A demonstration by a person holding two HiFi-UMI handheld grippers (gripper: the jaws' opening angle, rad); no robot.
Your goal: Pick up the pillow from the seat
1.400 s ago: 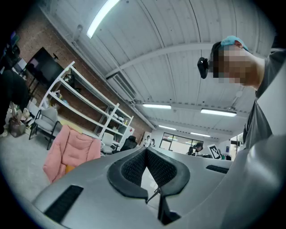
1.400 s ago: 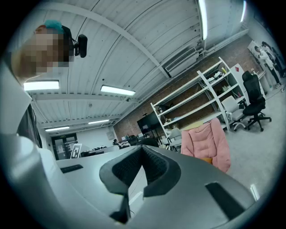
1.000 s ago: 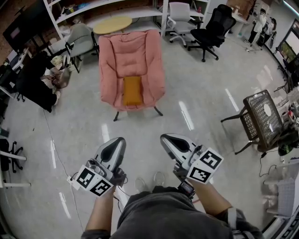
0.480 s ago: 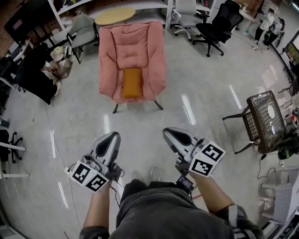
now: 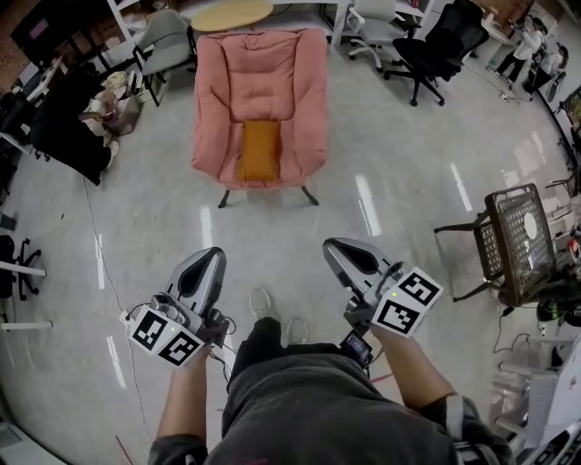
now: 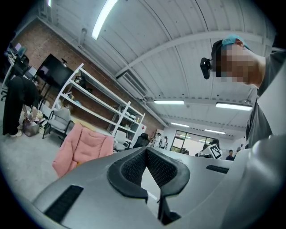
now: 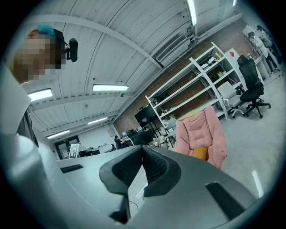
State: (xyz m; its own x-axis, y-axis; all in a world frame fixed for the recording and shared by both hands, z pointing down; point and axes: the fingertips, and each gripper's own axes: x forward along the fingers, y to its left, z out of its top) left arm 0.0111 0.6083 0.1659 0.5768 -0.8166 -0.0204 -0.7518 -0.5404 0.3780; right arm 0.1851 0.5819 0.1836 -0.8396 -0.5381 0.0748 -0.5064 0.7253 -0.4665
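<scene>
Left gripper (image 6: 146, 150), right gripper (image 7: 142, 147): jaws closed tip-to-tip, empty. Only head view shows whole pillow (image 5: 259, 151) on chair (image 5: 260, 73).

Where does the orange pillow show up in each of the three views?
Head view: orange pillow upper centre, on the pink chair seat.
Left gripper view: not clearly seen; the left gripper covers the chair's seat.
Right gripper view: right of centre, low on the chair.
Shared landmark: the pink chair.

Glossy grey floor (image 5: 408, 136) mirrors strip lights (image 6: 171, 102). Before the white shelving (image 6: 94, 100) stand a round yellow table (image 5: 231, 14), grey chair (image 5: 168, 32), black office chair (image 5: 436, 41); brick wall (image 6: 44, 49) behind.
</scene>
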